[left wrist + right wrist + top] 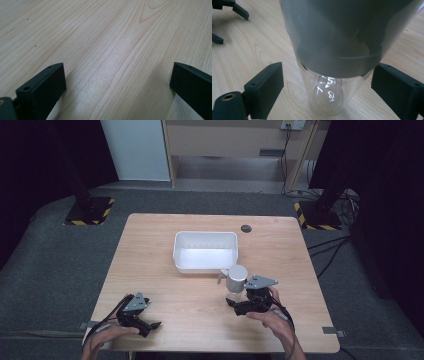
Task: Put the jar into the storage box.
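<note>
A clear tumbler with a grey lid (237,279) stands upright on the wooden table (165,285), just in front of the white tub (205,251). My right gripper (235,296) is low at its near side and open. In the right gripper view the tumbler (329,50) stands between the two jaws of the right gripper (328,75), with a gap on each side. My left gripper (152,314) rests near the table's front left, open over bare wood. The left gripper (117,80) has nothing between its fingers.
The white tub is empty and sits mid-table. A small dark round hole (246,228) marks the far side of the table. The left gripper (234,28) shows at the top left of the right gripper view. Black-and-yellow stand bases (90,212) sit on the floor beyond.
</note>
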Demonstrator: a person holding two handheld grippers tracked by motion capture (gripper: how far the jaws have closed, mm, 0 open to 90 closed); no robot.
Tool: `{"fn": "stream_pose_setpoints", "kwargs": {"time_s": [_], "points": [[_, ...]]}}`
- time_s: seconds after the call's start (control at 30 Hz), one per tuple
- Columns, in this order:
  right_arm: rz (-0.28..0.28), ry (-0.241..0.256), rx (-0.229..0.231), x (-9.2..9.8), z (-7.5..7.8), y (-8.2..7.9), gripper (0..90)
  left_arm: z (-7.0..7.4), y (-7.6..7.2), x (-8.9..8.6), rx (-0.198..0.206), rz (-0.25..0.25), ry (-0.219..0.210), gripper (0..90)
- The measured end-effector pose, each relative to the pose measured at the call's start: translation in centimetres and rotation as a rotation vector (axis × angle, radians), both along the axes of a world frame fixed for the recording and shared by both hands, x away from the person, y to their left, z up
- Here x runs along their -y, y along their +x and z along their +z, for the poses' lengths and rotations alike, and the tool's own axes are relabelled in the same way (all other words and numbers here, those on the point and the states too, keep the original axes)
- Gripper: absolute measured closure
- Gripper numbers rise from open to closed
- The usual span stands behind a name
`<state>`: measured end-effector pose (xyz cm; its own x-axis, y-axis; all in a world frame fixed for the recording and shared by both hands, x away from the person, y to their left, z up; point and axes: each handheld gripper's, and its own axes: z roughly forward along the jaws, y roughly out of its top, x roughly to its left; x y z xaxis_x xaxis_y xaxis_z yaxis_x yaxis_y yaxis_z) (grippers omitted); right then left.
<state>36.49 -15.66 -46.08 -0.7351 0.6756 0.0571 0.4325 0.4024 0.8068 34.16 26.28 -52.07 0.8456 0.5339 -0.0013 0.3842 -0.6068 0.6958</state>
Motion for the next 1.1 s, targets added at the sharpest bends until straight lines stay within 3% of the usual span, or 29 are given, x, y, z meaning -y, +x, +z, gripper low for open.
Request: {"fn": "stream_pose_setpoints", "kwargs": {"time_s": [0.43, 0.6, 0.9, 1.1], "points": [[-0.016, 0.013, 0.02, -0.5, -0.5, 0.8, 30.0, 0.0, 0.0, 0.0, 0.0, 0.0, 0.0, 0.0], [-0.006, -0.006, 0.034, -0.5, -0.2, 0.8, 30.7, 0.0, 0.0, 0.0, 0.0, 0.0, 0.0, 0.0], [0.003, 0.005, 0.073, -0.8, 1.0, 1.1, 30.8, 0.0, 0.0, 0.0, 0.0, 0.002, -0.002, 0.0], [0.022, 0.009, 0.067, -1.2, 1.9, 1.6, 30.8, 0.0, 0.0, 0.0, 0.0, 0.0, 0.0, 0.0]]}}
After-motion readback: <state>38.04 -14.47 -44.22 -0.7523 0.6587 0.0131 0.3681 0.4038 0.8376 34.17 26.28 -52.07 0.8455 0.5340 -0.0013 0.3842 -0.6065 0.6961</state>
